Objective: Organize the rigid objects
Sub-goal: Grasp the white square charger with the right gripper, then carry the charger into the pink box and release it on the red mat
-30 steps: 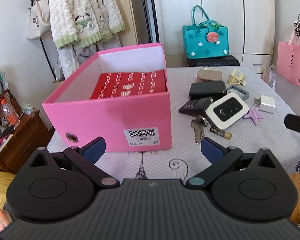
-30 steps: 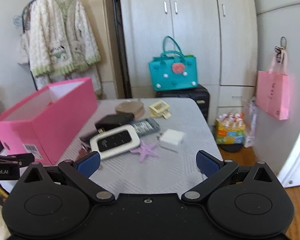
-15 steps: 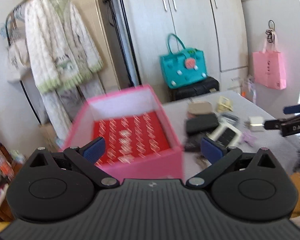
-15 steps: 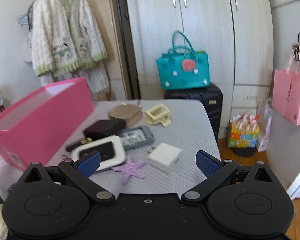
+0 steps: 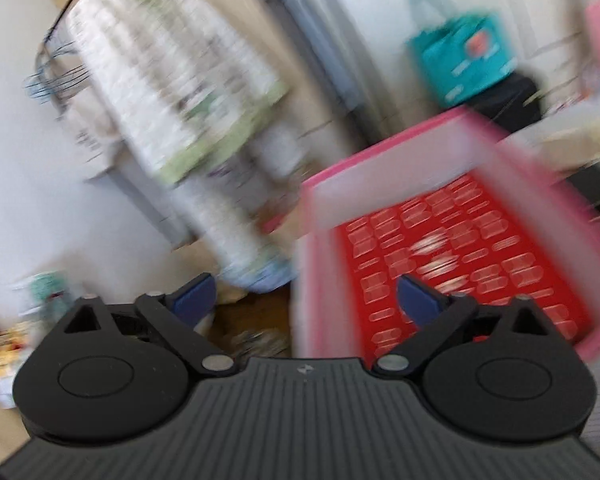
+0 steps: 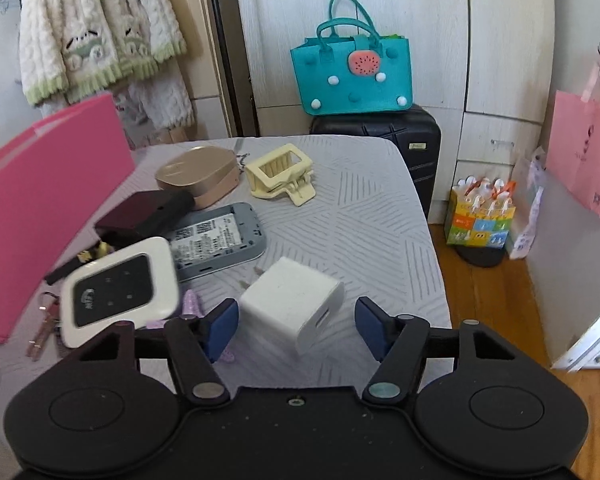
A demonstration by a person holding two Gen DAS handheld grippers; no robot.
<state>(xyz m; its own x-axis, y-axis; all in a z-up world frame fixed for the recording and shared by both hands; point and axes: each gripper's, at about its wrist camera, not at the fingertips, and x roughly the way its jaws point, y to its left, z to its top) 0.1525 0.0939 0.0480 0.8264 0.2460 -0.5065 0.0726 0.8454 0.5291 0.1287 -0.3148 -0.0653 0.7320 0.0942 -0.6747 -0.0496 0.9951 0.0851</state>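
A white charger cube (image 6: 296, 304) lies on the grey tablecloth between the fingers of my right gripper (image 6: 296, 326), which is open around it without gripping. Left of it lie a white pocket router (image 6: 118, 290), a grey device back (image 6: 216, 240), a black case (image 6: 146, 214), a gold case (image 6: 200, 172), a cream hair claw (image 6: 282, 174), keys (image 6: 44, 324) and a purple star (image 6: 190, 304). The pink box (image 6: 32, 208) stands at the left. My left gripper (image 5: 306, 300) is open and empty above the pink box's (image 5: 420, 160) left wall; the view is blurred, showing the red lining (image 5: 460, 256).
The table's right edge (image 6: 436, 248) drops to a wood floor. A black suitcase (image 6: 380, 136) with a teal bag (image 6: 352, 76) stands behind the table. A pink bag (image 6: 580, 152) hangs at the right. Knitted clothes (image 6: 100, 28) hang at the left.
My right gripper has moved forward and down, so its fingers now flank the charger cube. My left gripper has swung left and up over the pink box, blurring its view.
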